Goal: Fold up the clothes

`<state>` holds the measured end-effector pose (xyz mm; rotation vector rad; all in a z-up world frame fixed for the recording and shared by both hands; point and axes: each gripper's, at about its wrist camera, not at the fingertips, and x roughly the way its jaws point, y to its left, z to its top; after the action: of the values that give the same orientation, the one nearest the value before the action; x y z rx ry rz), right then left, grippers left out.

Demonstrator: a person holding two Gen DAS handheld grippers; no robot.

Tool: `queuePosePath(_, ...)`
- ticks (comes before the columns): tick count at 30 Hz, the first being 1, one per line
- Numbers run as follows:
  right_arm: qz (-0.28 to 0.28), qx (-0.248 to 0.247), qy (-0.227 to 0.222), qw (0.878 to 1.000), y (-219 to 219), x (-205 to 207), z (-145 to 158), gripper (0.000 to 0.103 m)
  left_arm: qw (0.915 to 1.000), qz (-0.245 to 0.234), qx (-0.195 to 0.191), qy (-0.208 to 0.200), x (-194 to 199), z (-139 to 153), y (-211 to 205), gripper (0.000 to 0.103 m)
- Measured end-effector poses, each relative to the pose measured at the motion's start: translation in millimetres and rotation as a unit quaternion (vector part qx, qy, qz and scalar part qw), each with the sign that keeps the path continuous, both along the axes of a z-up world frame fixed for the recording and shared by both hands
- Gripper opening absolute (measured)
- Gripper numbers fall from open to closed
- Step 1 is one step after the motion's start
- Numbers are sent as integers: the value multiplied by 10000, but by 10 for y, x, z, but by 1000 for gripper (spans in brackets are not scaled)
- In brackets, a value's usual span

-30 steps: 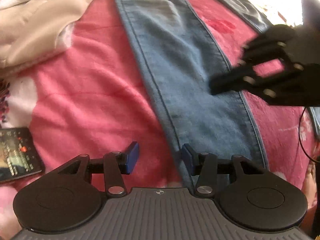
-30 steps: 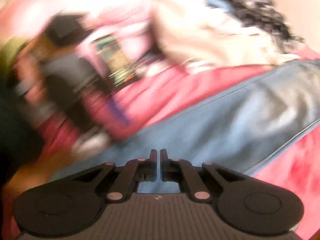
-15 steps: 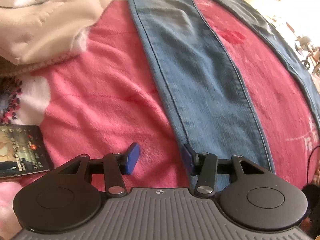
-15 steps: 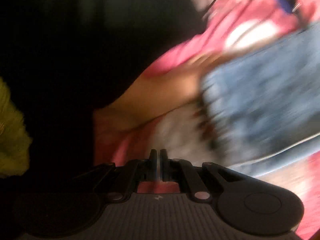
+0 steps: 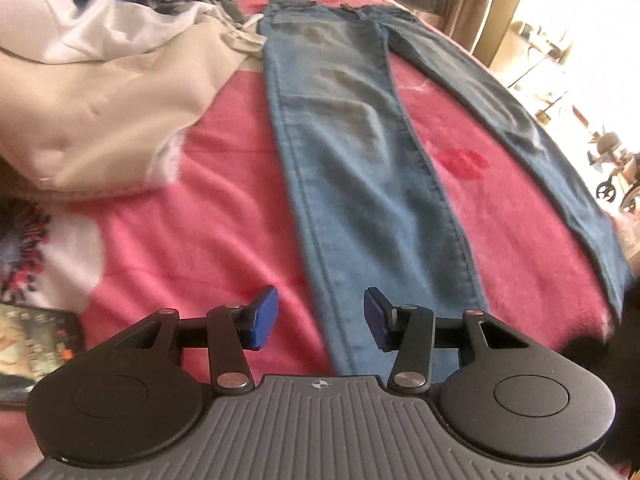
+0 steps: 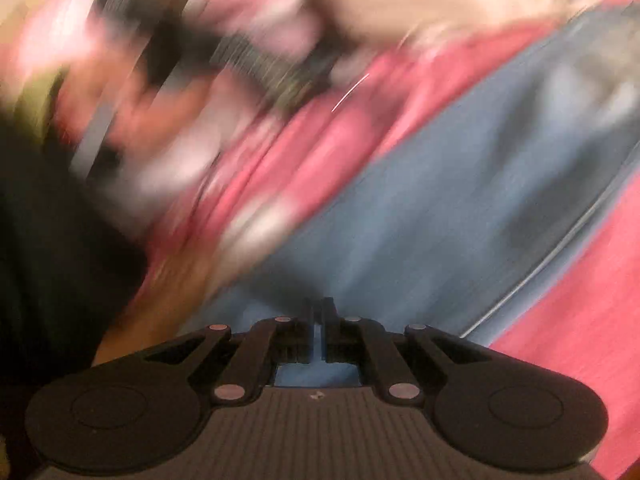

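A pair of blue jeans (image 5: pixel 352 152) lay spread flat on a bed covered by a pink blanket (image 5: pixel 192 216), the waistband toward the bed's far edge and the two legs fanned apart toward the near edge. One leg ran down the middle to the near edge; the other angled off to the right side of the bed. Neither leg was doubled over the other. Lying open like this, the jeans would suit a lengthwise fold, though that is only a judgement.

The left gripper (image 5: pixel 318 322) hovered low at the near edge, its blue-padded jaws spread wide and holding nothing. The hem end of the middle leg sat just ahead of and between them, probably so the hem could be pinched.

The right gripper (image 6: pixel 319 332) had its jaws drawn almost together, with a narrow slit left between them. Blue denim showed through the slit and behind it, but heavy motion blur made it impossible to tell whether cloth was pinched.

A heap of pale and checked clothes (image 5: pixel 104 80) covered the bed's far left corner. A phone (image 5: pixel 32 344) lay at the near left edge, cut off by the frame. The hem of the right-hand leg was partly hidden by a dark shape at the picture's edge.
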<state>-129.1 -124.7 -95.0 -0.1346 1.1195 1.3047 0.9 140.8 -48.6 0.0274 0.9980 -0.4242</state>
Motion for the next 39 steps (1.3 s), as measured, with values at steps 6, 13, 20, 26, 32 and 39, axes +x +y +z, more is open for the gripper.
queuePosePath(6,790,67,-20,9969,-57,16,187,3,9999,-59,-103,25,154,-135,-84,47)
queuePosePath(13,-2197,23,-862,9718,-427,1849,548,4,9997,1,-2,249,140,-264,-96,47)
queuePosePath(20,-3138,-266,-1461,9378,66,2683,353,4,9997,37,67,240,113,-248,-81,47)
queuePosePath(26,-2820,-202,-697,9567,-125,2036,113,4,10000,-16,45,30,162,-160,-31,48)
queuePosePath(32,-1777,-454,-352,9824,-290,1225,302,4,9998,-80,166,-66,244,-178,-13,49)
queuePosePath(39,-1990,-303,-1521,9677,139,1792,569,4,9997,14,253,25,252,-289,14,49)
